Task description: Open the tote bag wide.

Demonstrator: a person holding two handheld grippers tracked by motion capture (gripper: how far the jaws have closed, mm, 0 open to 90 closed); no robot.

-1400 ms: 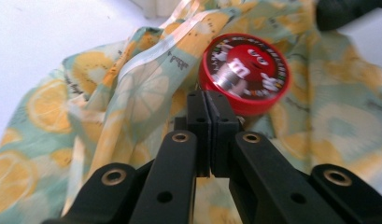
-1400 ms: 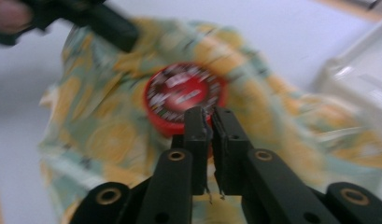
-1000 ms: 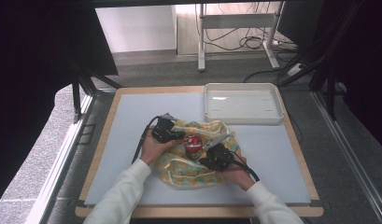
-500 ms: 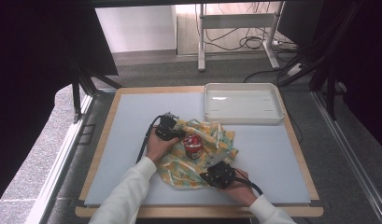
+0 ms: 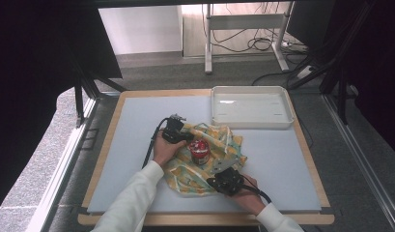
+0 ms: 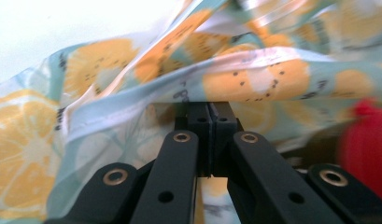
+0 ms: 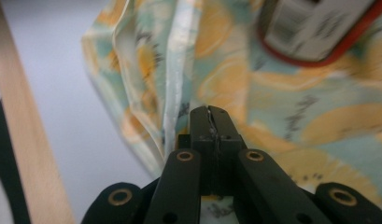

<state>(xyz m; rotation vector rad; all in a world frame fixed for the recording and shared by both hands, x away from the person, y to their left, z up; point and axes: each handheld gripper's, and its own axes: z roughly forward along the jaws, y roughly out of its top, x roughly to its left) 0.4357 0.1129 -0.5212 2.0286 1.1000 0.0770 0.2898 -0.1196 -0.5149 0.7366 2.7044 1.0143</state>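
My right tongs (image 5: 219,180), clenched on the cloth (image 5: 185,171), have pulled back; left tongs (image 5: 184,137) grip its far edge, uncovering the can (image 5: 199,151) between them.

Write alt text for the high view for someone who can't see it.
Two hand-held grippers, left and right, pinch opposite edges of a lemon-print cloth with a red can on it. A white tray sits beyond, on the pale table.

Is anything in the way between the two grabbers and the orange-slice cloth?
Nothing visible is. Both the left gripper and the right gripper are already pinched shut on the cloth. The red can sits on it between them.
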